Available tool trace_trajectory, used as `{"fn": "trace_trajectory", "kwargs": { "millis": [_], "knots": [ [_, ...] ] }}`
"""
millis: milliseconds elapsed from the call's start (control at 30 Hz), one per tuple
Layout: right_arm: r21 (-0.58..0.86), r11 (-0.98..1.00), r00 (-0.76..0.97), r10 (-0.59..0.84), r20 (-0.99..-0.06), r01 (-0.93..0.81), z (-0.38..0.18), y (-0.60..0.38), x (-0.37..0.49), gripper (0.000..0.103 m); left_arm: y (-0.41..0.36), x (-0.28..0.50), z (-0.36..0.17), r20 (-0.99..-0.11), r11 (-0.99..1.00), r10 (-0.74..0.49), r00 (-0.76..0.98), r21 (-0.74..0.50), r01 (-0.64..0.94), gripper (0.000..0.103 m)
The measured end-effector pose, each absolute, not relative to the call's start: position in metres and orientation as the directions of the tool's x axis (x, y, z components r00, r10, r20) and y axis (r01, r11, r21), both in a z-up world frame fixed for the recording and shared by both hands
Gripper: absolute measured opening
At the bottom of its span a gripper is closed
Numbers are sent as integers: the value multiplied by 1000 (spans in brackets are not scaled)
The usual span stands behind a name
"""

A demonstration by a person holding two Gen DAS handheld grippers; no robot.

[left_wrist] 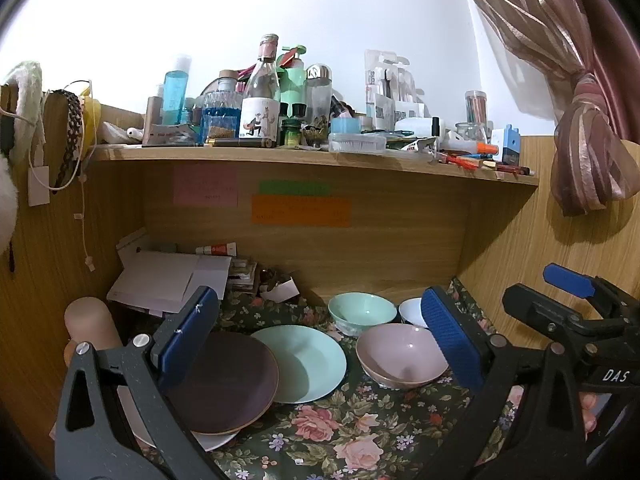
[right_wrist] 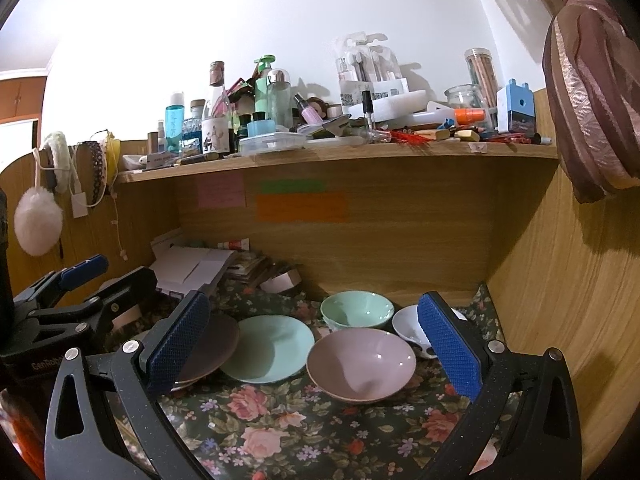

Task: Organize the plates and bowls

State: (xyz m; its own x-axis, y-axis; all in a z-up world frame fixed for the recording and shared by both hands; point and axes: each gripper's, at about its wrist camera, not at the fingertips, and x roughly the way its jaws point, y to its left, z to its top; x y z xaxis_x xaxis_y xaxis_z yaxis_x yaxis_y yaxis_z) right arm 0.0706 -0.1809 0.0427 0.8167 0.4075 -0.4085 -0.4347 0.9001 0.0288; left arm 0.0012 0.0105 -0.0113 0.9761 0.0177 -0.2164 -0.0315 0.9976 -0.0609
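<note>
Both your claws hang wide apart and empty: the left claw (left_wrist: 320, 344) over the dark purple round plate (left_wrist: 228, 384) and mint green plate (left_wrist: 304, 364), the right claw (right_wrist: 316, 352) over the glossy pink bowl (right_wrist: 360, 364). All sit on the floral-clothed counter (right_wrist: 280, 432). Glazed rims may slip from your pads; the mint green bowl (right_wrist: 356, 312) and white bowl (right_wrist: 408, 328) sit just behind, easily knocked.

A: What's up at twelve o'clock?
B: A wooden shelf (right_wrist: 340, 156) crowded with bottles, a blue sharpener (right_wrist: 516, 110) at its right end.
A: And lower down?
B: Floral cloth (right_wrist: 304, 432) on the counter; white papers (right_wrist: 192, 268) at ten o'clock.
</note>
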Motion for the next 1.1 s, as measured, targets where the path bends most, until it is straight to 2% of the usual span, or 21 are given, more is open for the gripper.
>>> {"fn": "trace_trajectory", "kwargs": {
  "millis": [267,433,700,1100],
  "knots": [
    [29,897,799,407,-443,-441,34,-174,80,103,20,9,-21,-243,997,10,970,-76,-30,103],
    [26,887,773,415,-480,-460,21,-162,90,103,37,19,-35,-286,993,54,957,-84,-81,103],
    [19,845,696,453,-557,-535,-9,-127,109,103,87,40,-71,-414,973,155,897,-91,-210,103],
    [59,793,546,469,-694,-607,-66,-66,147,103,157,63,-128,-579,949,213,787,-69,-308,103]
  ]
}}
